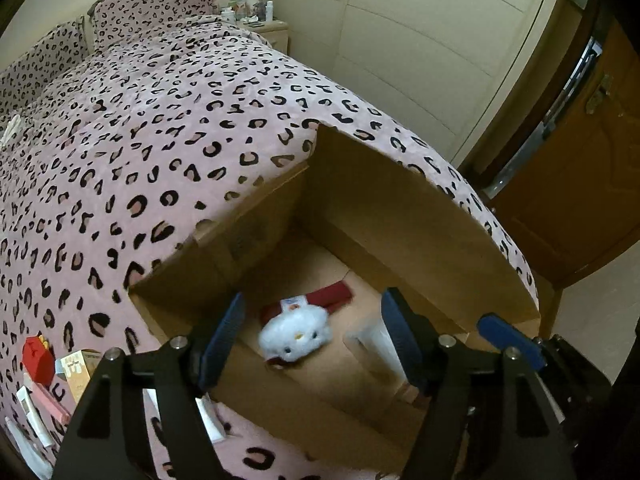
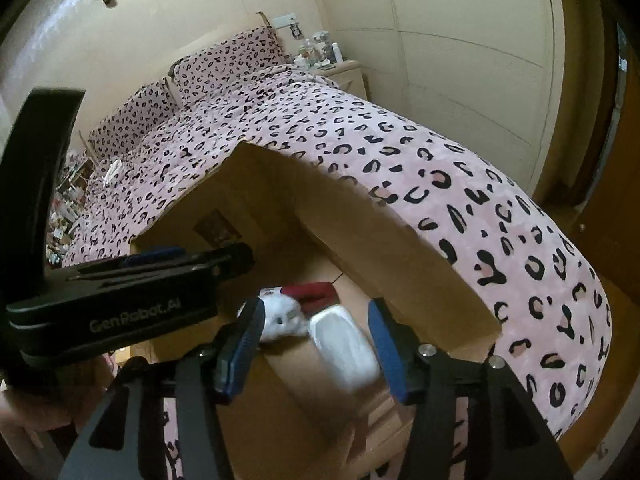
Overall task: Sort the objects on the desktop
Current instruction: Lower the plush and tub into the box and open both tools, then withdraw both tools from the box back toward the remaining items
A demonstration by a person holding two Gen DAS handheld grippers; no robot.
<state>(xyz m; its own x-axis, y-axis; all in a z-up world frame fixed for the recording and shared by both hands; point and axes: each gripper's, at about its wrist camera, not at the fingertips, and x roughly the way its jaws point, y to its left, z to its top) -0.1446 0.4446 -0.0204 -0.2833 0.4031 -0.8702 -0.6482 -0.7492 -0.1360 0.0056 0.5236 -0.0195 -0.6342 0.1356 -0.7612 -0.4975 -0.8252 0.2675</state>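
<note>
We're looking into a home bedroom: a bed (image 1: 168,128) in pink leopard-print bedding is stretching out ahead of the tools, matching pillows (image 1: 152,4) are leaning at its far end, and a bottle-crowded nightstand (image 1: 272,34) is sitting beyond, beside pale wardrobe doors (image 1: 420,40).

The white pouch (image 2: 344,344) is motion-blurred, its shape unclear. Small boxes (image 1: 60,376) at the bed's (image 1: 160,140) near-left edge are cut off by the frame. Nightstand bottles (image 1: 250,4) are too small to identify.

Dim, warm indoor light; fisheye bending with dark corners; white bottle (image 2: 344,346) smeared by motion blur.
</note>
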